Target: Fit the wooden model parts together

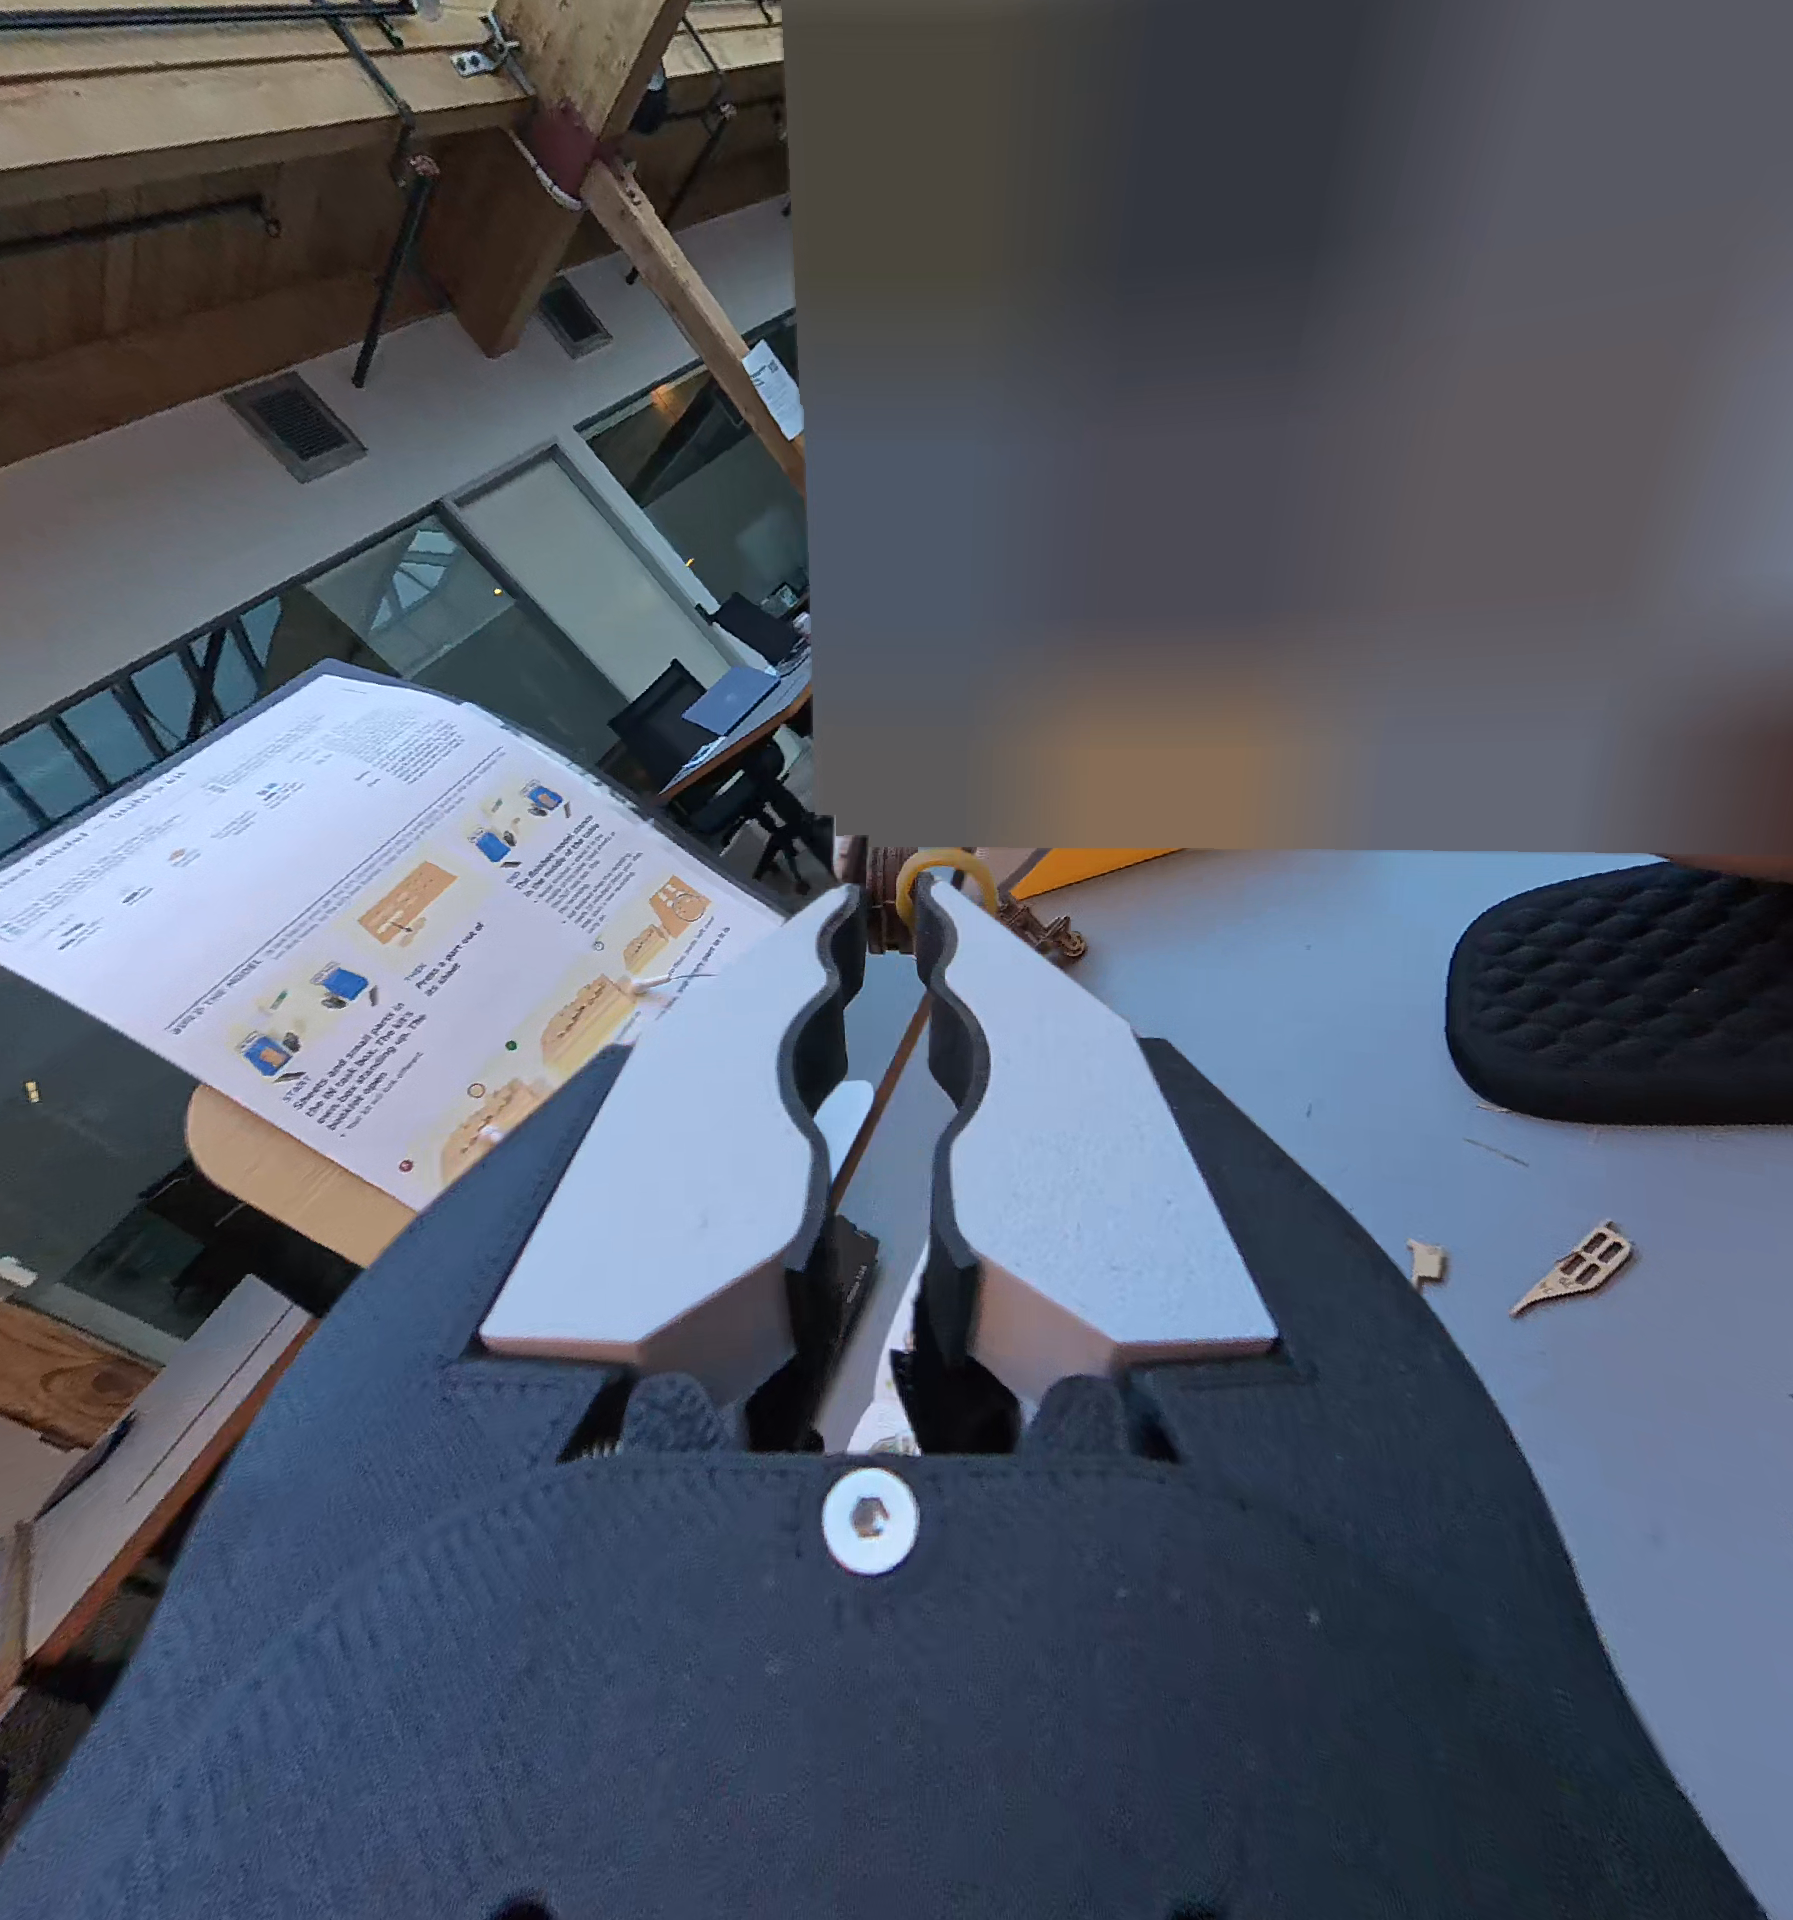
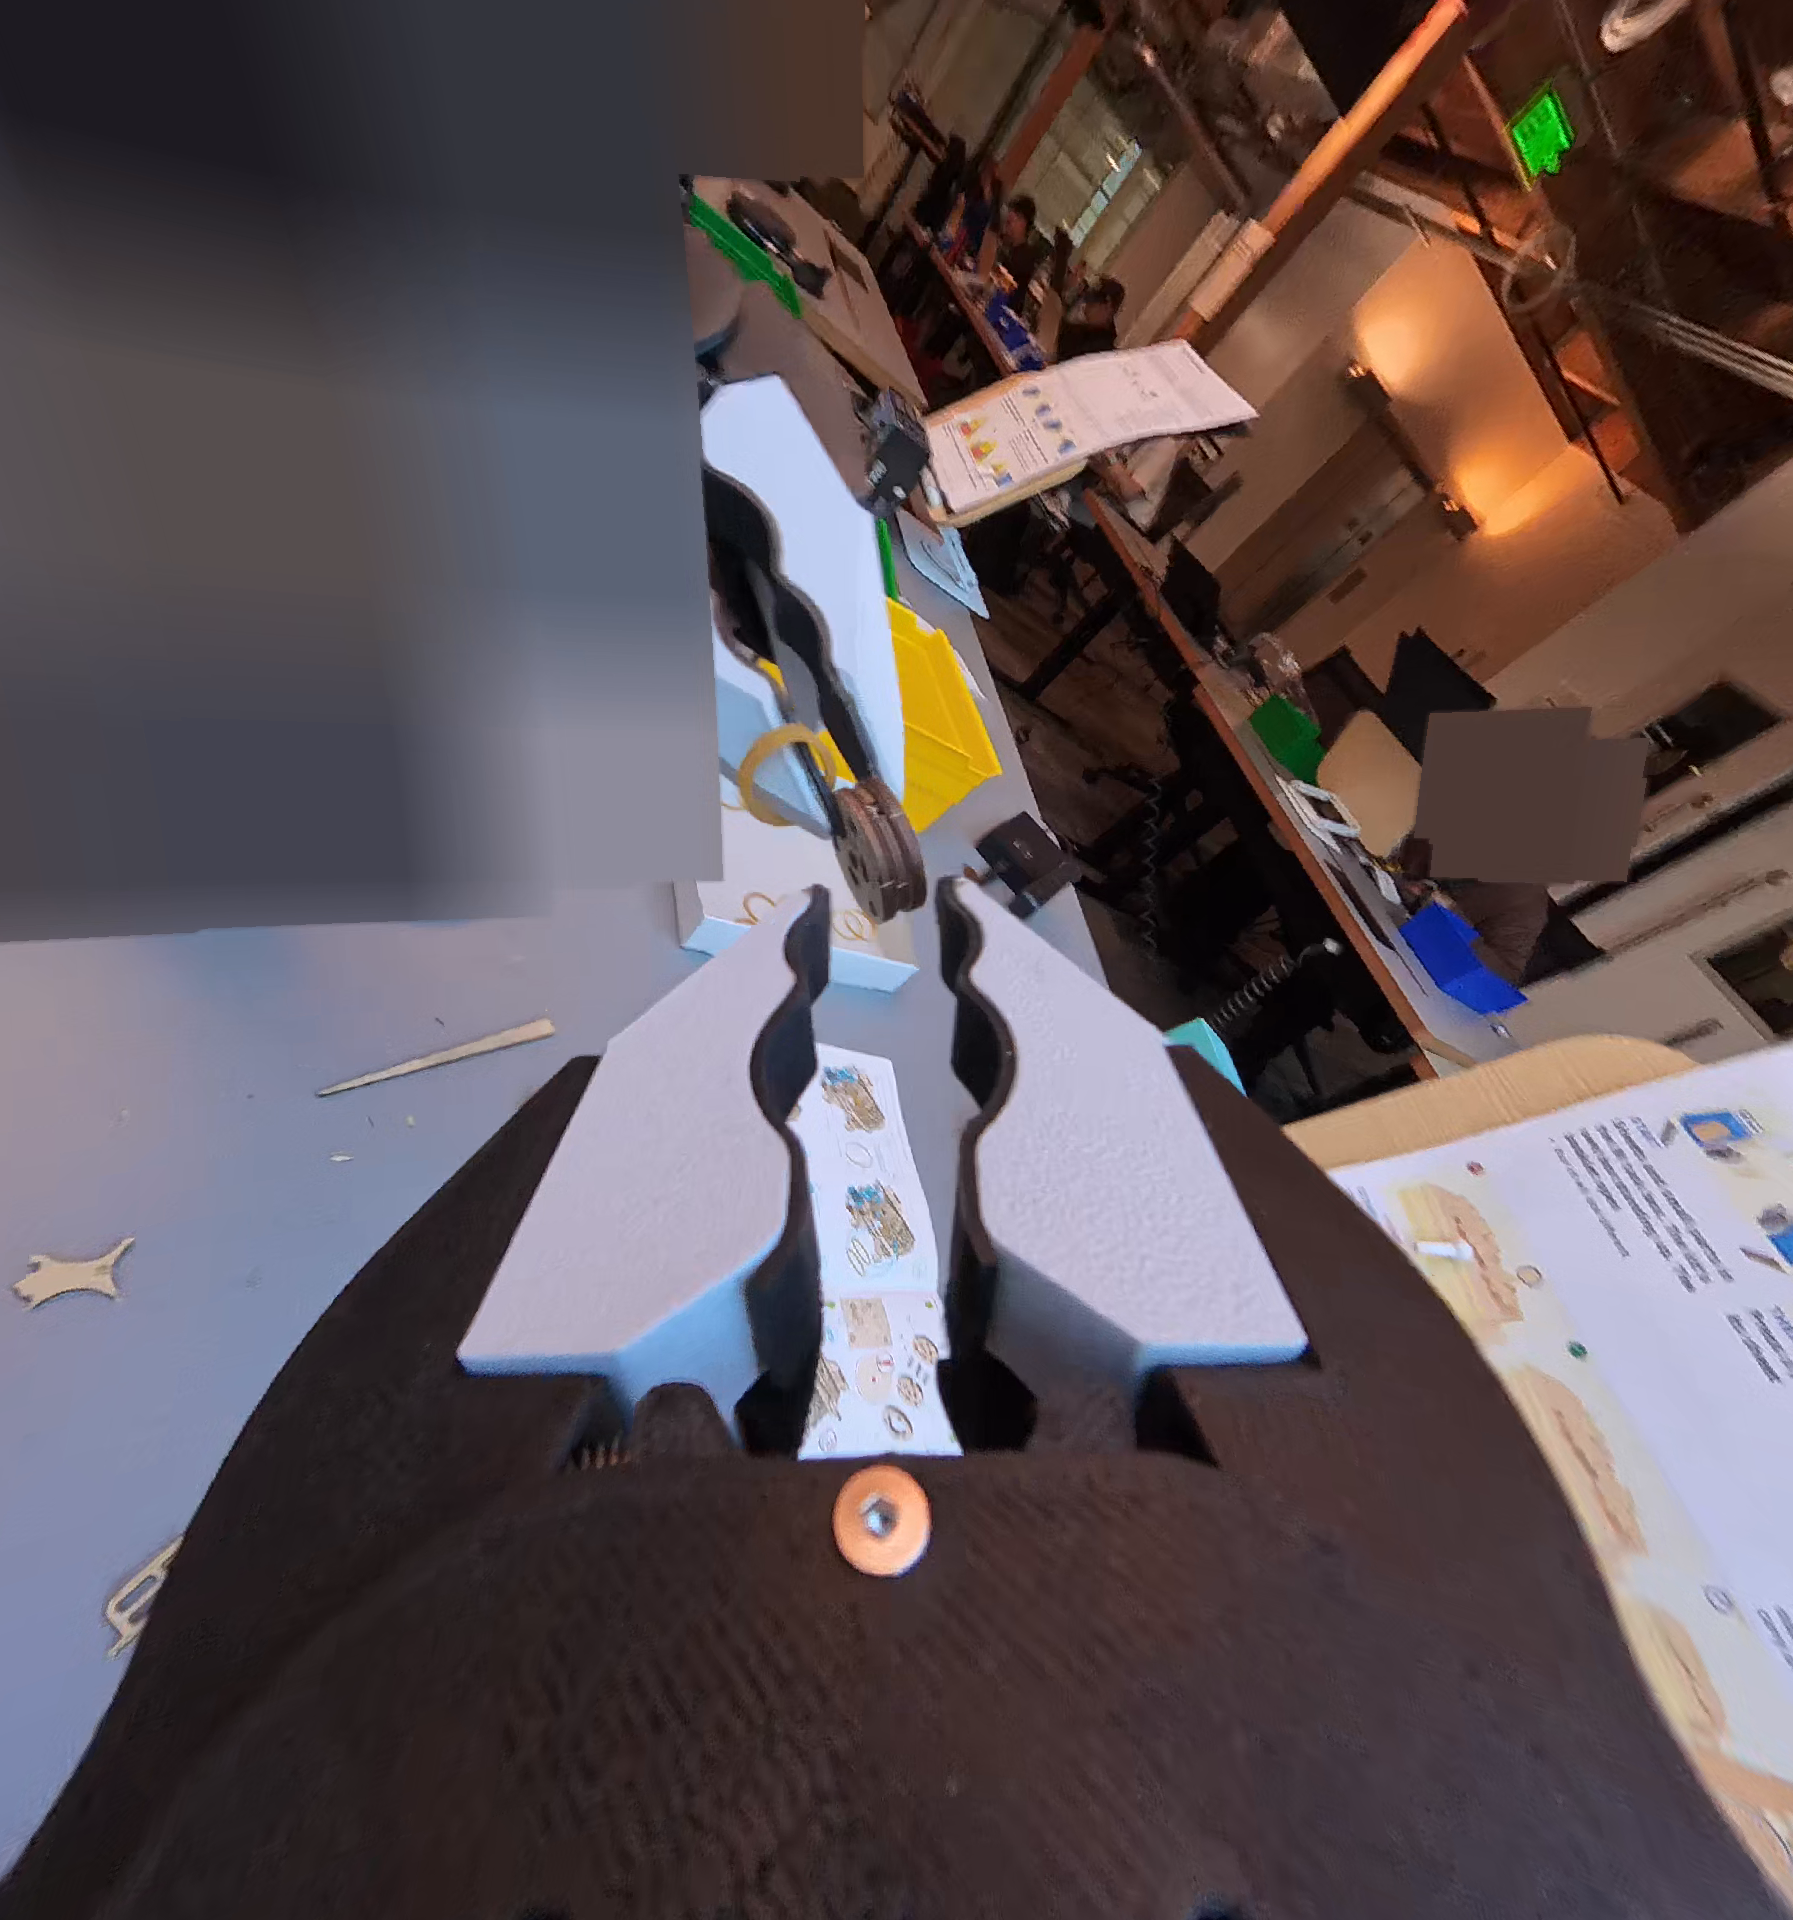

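gripping a wooden wheel (image 2: pixel 879 852), the left gripper (image 2: pixel 850 821) is seen beside a yellow bin (image 2: pixel 939 717).
the right gripper (image 2: pixel 884 902) is held narrowly parted, empty, over a grey table (image 2: pixel 196 1039).

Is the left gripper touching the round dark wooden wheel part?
Touching: in the right wrist view the left gripper pinches the round dark wooden wheel part at its fingertips, no gap showing.
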